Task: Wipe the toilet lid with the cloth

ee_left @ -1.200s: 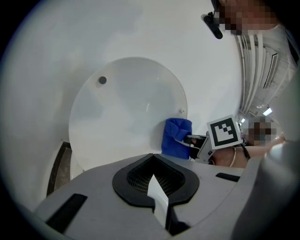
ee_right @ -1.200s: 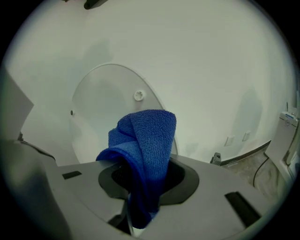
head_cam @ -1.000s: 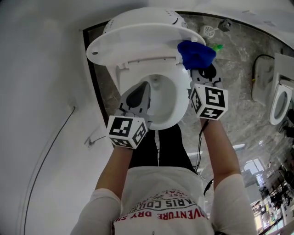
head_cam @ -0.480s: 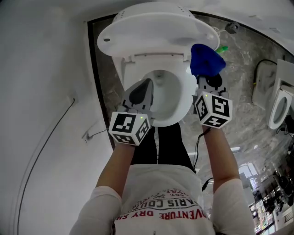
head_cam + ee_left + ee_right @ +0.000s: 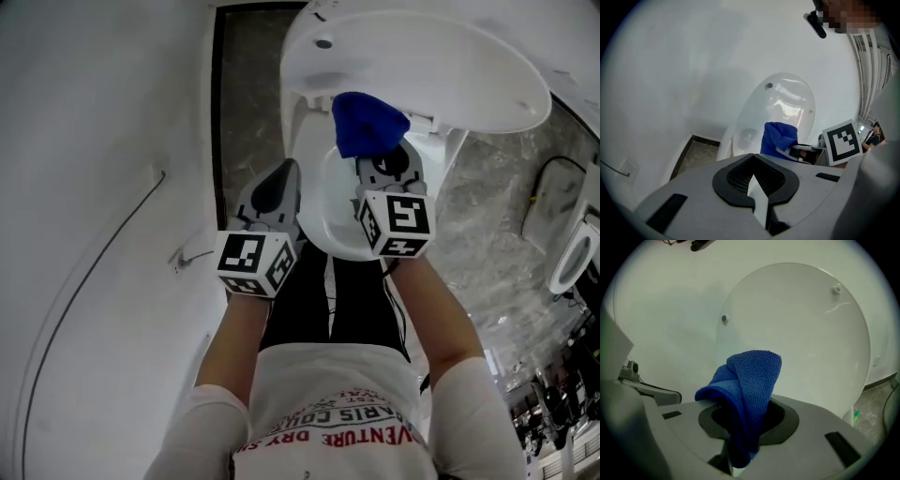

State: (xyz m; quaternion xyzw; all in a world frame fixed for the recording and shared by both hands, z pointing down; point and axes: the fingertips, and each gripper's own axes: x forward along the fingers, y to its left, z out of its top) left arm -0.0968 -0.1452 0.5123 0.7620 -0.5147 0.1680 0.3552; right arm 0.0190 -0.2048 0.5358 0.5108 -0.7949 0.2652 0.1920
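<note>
Shifted leftward since a second ago, our right gripper [image 5: 382,167] clamps one blue terry cloth [image 5: 368,124] before the one raised white toilet lid [image 5: 450,66]; our left gripper [image 5: 279,187] is closed, empty.

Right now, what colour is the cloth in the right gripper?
Blue; the cloth shows best in the right gripper view.

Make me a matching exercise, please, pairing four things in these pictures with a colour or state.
Things:
1. cloth
2. lid
3. left tongs
4. right tongs

Colour or state:
A. shut, holding nothing
B. blue
C. white, raised
D. shut on the cloth

Pairs: 1-B, 2-C, 3-A, 4-D
</note>
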